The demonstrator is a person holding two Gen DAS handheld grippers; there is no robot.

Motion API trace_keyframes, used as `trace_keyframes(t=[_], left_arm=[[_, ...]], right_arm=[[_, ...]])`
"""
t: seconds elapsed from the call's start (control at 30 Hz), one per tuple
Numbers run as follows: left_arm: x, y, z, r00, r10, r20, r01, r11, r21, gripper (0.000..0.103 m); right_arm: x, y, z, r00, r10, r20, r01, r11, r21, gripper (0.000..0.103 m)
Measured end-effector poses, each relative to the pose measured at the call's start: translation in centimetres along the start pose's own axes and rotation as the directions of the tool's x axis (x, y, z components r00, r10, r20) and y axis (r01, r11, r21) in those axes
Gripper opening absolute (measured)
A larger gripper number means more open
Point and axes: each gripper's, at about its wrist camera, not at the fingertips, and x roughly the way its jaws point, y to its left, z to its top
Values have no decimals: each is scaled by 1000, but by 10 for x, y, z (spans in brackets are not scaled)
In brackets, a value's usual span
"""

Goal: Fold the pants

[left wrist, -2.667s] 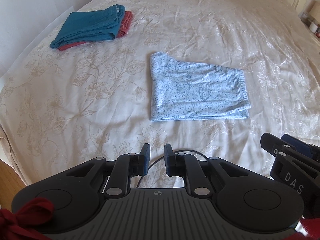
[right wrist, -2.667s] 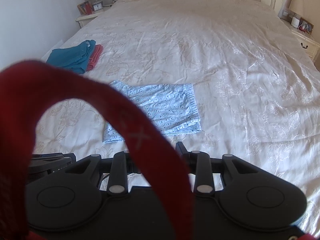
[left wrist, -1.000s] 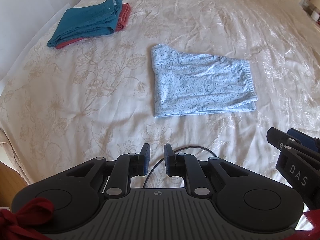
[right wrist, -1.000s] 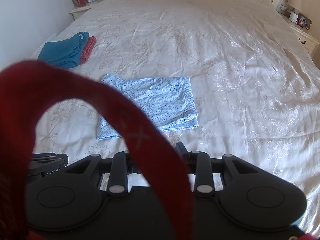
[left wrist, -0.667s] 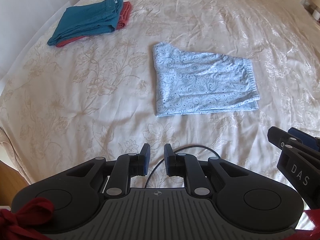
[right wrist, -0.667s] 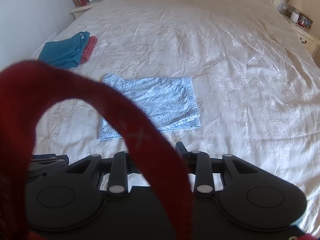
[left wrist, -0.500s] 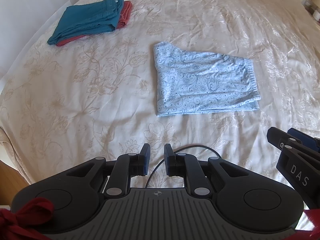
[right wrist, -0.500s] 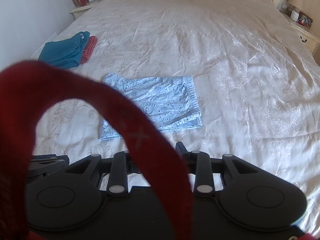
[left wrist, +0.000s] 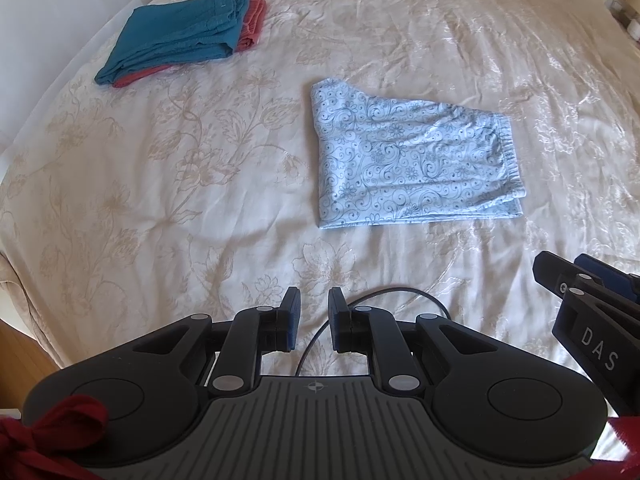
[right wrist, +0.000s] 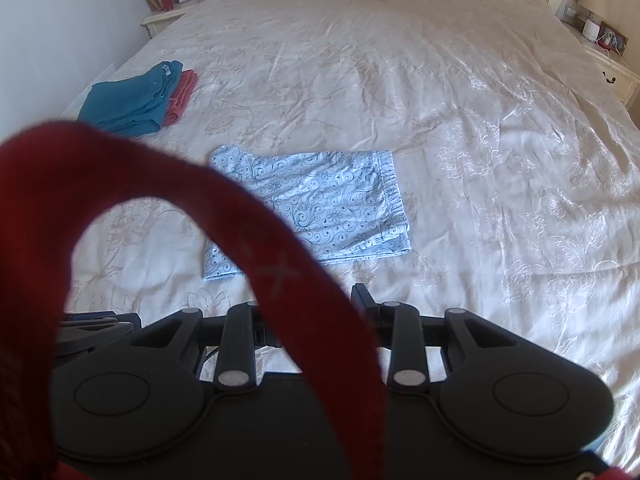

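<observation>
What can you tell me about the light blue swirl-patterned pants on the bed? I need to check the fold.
The light blue pants with dark swirl and flower print look like thin soft cotton. They lie flat, folded into a compact near-rectangle of layered cloth, with the gathered elastic waistband on the right side and layered edges showing at the lower right corner. They rest on the cream floral bedspread; neither gripper touches them.

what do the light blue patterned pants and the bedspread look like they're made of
Light blue patterned pants: thin, matte woven fabric, probably cotton; the folds lie flat and the printed swirls show no shine.
Bedspread: cream cloth with a satin-like sheen, perhaps polyester or silk; bright highlights run along its wrinkles, and a tone-on-tone floral pattern looks woven in.
</observation>
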Motion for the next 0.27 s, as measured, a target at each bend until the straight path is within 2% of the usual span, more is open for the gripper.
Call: trace_keyframes(t=[0.27], left_arm=[[1, 1, 1, 1000, -10, -2, 10, 1000, -11, 15]], right_arm=[[1, 2, 0, 1000, -1, -4, 1, 1000, 2, 42]])
